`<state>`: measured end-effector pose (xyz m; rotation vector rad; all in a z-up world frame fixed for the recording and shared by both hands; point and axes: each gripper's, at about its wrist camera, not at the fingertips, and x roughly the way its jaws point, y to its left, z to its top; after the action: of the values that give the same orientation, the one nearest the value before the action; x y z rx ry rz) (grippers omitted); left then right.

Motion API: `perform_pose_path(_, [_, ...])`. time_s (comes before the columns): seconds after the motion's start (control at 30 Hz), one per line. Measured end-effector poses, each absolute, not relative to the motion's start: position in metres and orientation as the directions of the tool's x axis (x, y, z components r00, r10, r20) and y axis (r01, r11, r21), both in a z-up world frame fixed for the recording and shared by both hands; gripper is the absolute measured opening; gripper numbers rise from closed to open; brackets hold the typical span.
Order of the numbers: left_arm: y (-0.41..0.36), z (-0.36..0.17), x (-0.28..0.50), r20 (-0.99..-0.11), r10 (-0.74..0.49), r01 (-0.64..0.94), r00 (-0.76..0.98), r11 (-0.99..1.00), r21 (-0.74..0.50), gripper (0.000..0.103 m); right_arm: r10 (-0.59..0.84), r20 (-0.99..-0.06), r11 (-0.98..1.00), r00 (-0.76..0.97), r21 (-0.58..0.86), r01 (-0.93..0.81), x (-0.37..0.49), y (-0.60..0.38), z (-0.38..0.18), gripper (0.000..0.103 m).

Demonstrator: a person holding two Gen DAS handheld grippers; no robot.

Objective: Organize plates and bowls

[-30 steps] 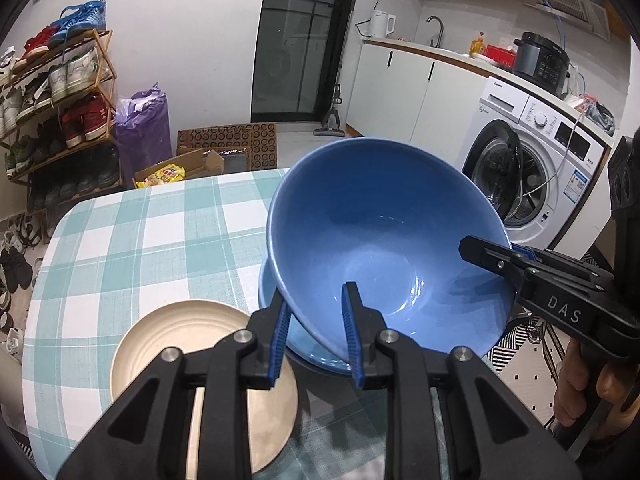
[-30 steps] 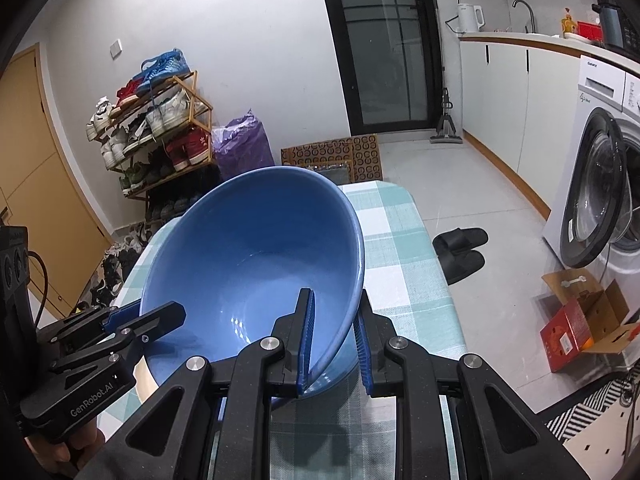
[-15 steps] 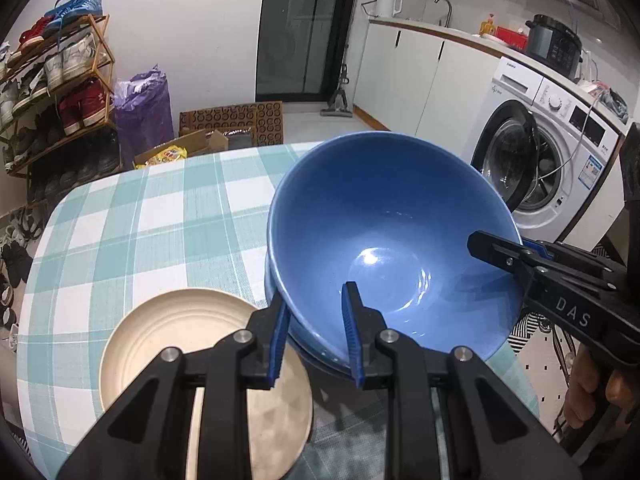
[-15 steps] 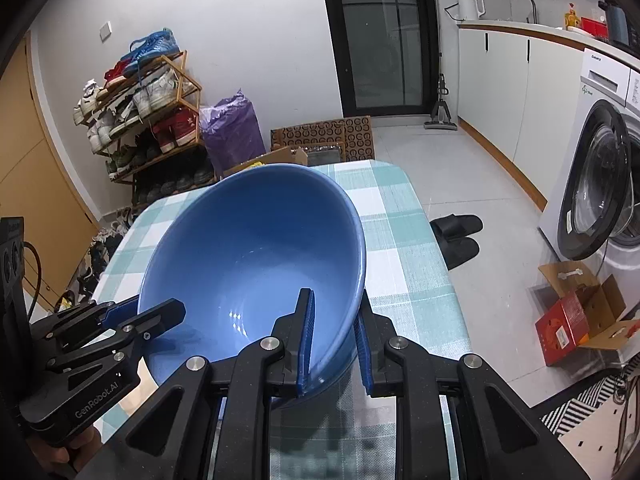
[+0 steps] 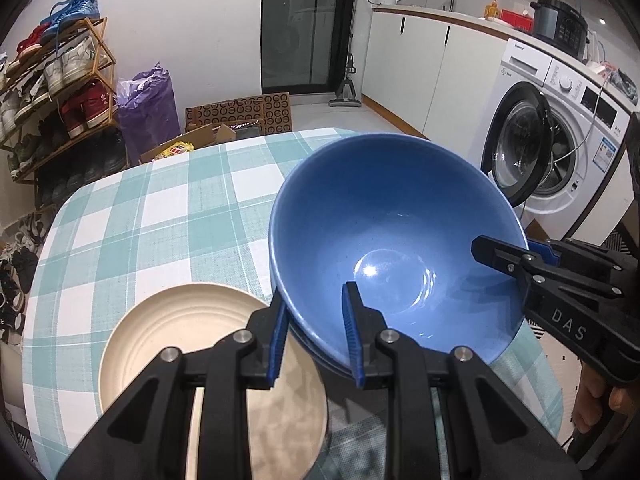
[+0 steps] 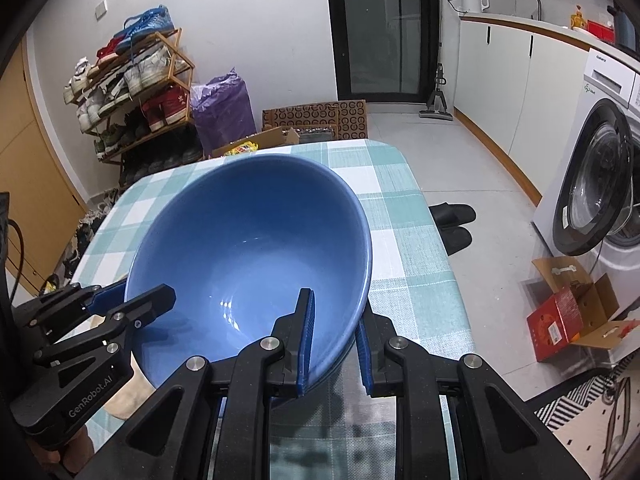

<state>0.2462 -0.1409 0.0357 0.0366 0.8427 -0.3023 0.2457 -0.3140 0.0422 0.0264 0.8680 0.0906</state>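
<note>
Both grippers held the blue bowl (image 5: 384, 240) by its rim, one finger inside and one outside. The left gripper (image 5: 316, 336) gripped the near-left rim, and the right gripper (image 6: 332, 340) gripped the opposite side. The bowl sat in a second blue dish, only its edge visible, on the checked table (image 5: 160, 216). A beige plate (image 5: 180, 332) lay just beside it.
</note>
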Motion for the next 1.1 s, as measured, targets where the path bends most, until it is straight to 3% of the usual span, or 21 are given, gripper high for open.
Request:
perform_pose_path(0.6, [-0.148,0.031,0.246,-0.736,-0.196,0.281,0.648,0.960,-0.008,0.026,0.048,-0.761,0.997,0.647,0.002,-0.072,0.244,-0.304,0.037,0.021])
perform_pose_path(1.1, [-0.146,0.030,0.247,-0.743,-0.197,0.280,0.639,0.960,-0.013,0.029,0.044,-0.765,0.997,0.643,-0.011,-0.081,0.243,-0.301,0.036,0.022])
